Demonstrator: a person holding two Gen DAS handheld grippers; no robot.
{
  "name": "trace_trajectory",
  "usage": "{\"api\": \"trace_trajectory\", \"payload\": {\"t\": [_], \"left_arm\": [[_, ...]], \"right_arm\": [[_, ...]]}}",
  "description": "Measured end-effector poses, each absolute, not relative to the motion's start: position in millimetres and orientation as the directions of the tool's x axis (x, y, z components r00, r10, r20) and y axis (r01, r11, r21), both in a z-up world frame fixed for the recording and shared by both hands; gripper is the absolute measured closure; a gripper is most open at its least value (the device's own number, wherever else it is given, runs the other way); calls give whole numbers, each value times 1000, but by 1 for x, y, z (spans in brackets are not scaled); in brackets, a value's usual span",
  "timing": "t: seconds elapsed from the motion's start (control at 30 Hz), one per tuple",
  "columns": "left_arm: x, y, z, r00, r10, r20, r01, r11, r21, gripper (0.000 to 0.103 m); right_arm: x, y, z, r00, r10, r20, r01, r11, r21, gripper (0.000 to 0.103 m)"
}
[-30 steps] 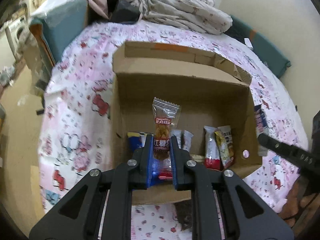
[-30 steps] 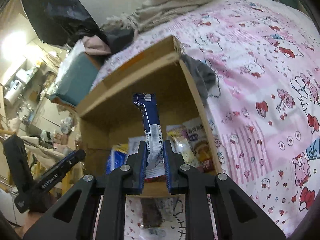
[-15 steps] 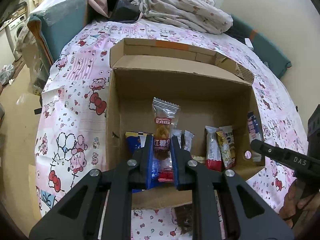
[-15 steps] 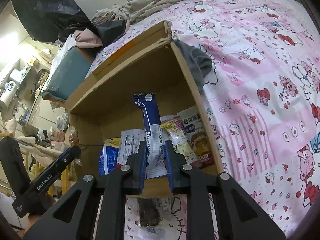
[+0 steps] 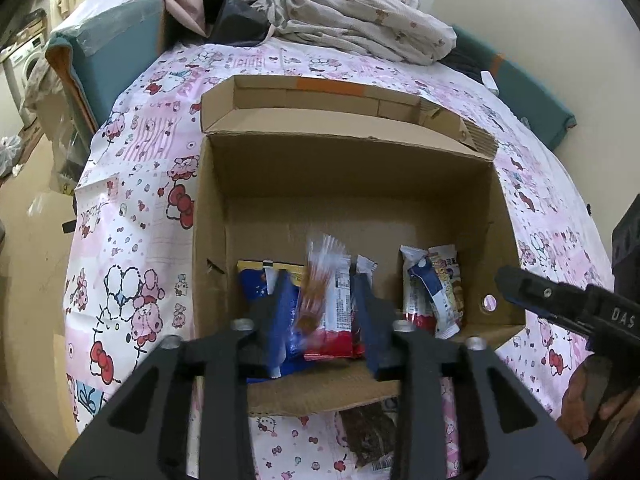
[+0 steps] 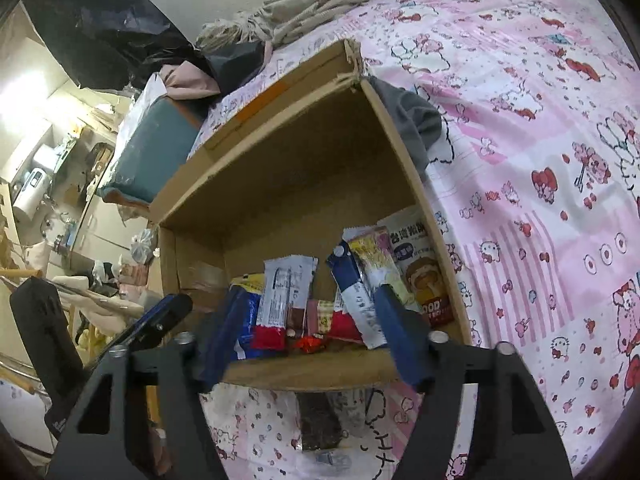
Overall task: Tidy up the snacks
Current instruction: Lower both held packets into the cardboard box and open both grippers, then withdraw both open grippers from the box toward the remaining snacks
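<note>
An open cardboard box [image 5: 352, 184] [image 6: 288, 184] sits on the pink cartoon-print bedspread, with several snack packets standing along its near wall. My left gripper [image 5: 322, 312] is open above the near wall; the clear packet with red label [image 5: 320, 280] is blurred, falling between its fingers. My right gripper [image 6: 308, 332] is open; the blue and white packet [image 6: 354, 292] leans among the other packets, free of the fingers. It also shows in the left wrist view [image 5: 432, 292]. Each gripper appears at the edge of the other's view.
A dark snack packet [image 5: 368, 432] [image 6: 318, 420] lies on the bedspread in front of the box. A crumpled blanket [image 5: 352, 24] and a teal box [image 5: 116, 56] sit at the far end of the bed. A grey cloth [image 6: 412, 124] hangs by the box's right wall.
Both grippers have opened. The red-label packet has left the left fingers and is dropping into the box. The blue and white packet has dropped from the right fingers and leans among the others.
</note>
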State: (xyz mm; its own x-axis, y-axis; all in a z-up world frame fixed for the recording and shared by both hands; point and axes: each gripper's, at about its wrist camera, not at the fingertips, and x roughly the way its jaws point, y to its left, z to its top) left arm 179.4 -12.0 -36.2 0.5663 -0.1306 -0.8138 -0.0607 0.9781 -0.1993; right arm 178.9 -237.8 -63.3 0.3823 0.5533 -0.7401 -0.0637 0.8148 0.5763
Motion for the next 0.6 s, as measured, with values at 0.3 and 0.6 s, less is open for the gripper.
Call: {"api": "trace_trajectory", "payload": {"t": [0.3, 0.6], "left_arm": [[176, -9, -30, 583, -133, -802, -84, 972, -222, 21], [168, -3, -26, 594, -168, -787, -98, 956, -278, 21]], "right_arm": [[180, -242, -58, 393, 547, -739, -47, 815, 578, 21], [167, -246, -39, 457, 510, -729, -79, 840, 537, 4]]}}
